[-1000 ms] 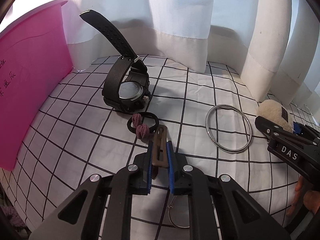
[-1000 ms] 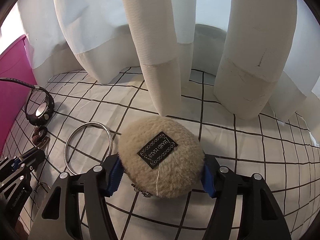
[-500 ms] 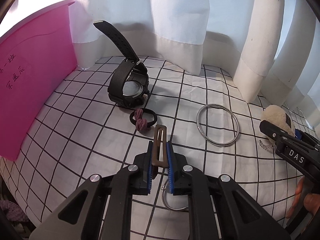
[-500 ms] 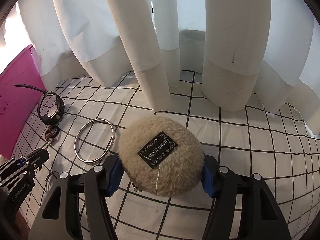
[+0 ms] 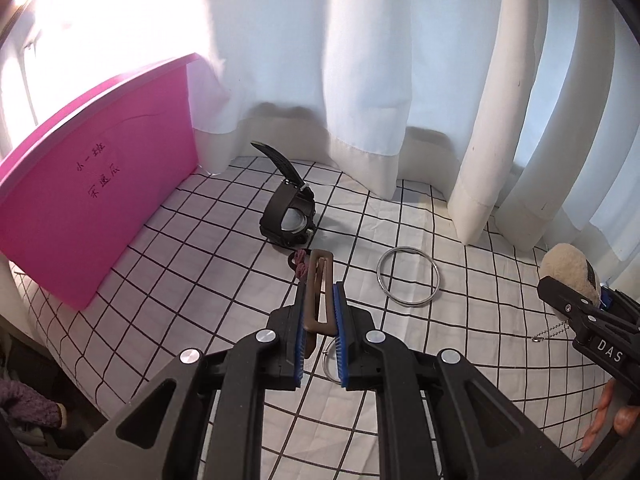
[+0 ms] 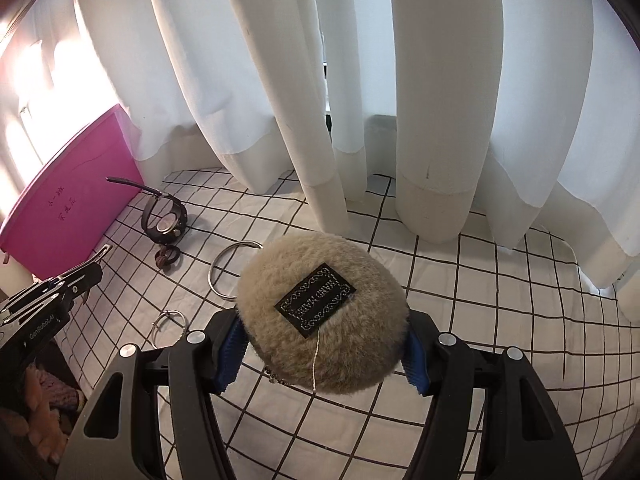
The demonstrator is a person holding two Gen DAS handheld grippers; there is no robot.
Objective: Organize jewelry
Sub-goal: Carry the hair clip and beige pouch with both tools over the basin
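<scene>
My left gripper (image 5: 319, 320) is shut on a brown hair clip (image 5: 319, 280) and holds it well above the checked cloth. My right gripper (image 6: 322, 344) is shut on a beige fluffy pouch (image 6: 320, 312) with a black label and a dangling bead chain, also lifted. On the cloth lie a black watch (image 5: 289, 220), a dark hair tie with a mauve knot (image 5: 300, 262), a large silver bangle (image 5: 409, 280) and a small silver ring (image 6: 170, 322). The pouch (image 5: 568, 270) and right gripper also show at the right edge of the left wrist view.
A pink box (image 5: 92, 216) with handwritten characters stands at the left edge of the cloth. White curtains (image 6: 432, 100) hang along the back and rest on the cloth. The cloth's front left edge drops off beside a person's hand (image 6: 44, 440).
Both grippers have risen and pulled back from the cloth, each keeping its object. The watch, hair tie and bangle now look smaller and farther away.
</scene>
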